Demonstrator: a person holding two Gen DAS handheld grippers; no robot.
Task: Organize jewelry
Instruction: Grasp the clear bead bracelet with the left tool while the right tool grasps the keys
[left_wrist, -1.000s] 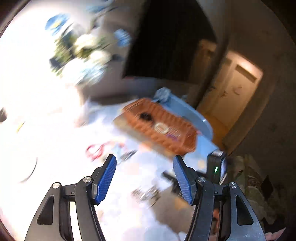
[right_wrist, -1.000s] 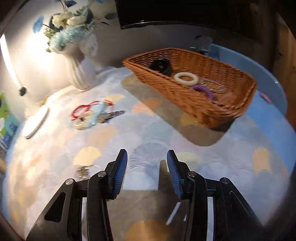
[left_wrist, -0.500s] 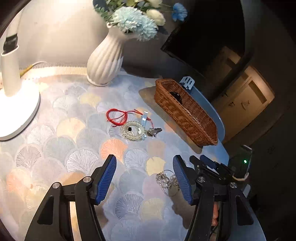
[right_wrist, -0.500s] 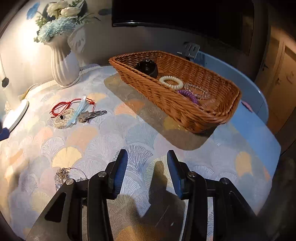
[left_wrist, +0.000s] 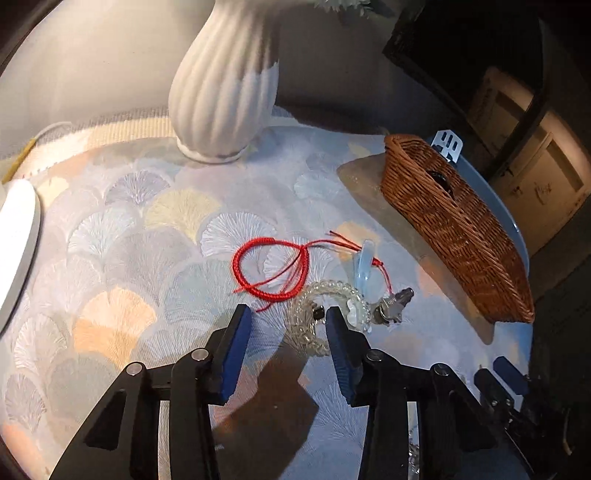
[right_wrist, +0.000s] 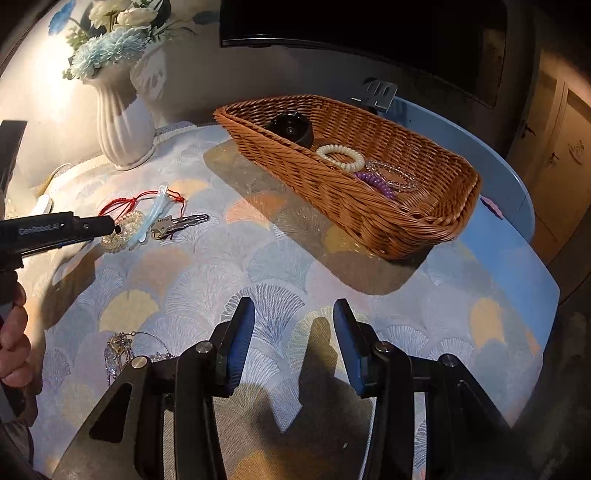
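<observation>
A red cord bracelet (left_wrist: 271, 271), a clear bead bracelet (left_wrist: 325, 295), a pale blue clip (left_wrist: 364, 266) and keys (left_wrist: 393, 306) lie together on the patterned cloth. My left gripper (left_wrist: 284, 325) is open, low over the cloth, its fingers either side of the bead bracelet's near edge. It shows from the side in the right wrist view (right_wrist: 114, 227). My right gripper (right_wrist: 291, 325) is open and empty over bare cloth. The wicker basket (right_wrist: 369, 206) holds a cream bracelet (right_wrist: 340, 155), a purple one (right_wrist: 373, 182), a clear one (right_wrist: 395, 173) and a black object (right_wrist: 290, 129).
A white ribbed vase (left_wrist: 225, 81) with flowers stands at the back. A white lamp base (left_wrist: 14, 243) sits at the left edge. A silver crystal necklace (right_wrist: 122, 354) lies left of my right gripper. The blue table edge (right_wrist: 517, 206) lies behind the basket.
My left gripper has moved forward and down, close to the pile of bracelets and keys. My right gripper has barely moved.
</observation>
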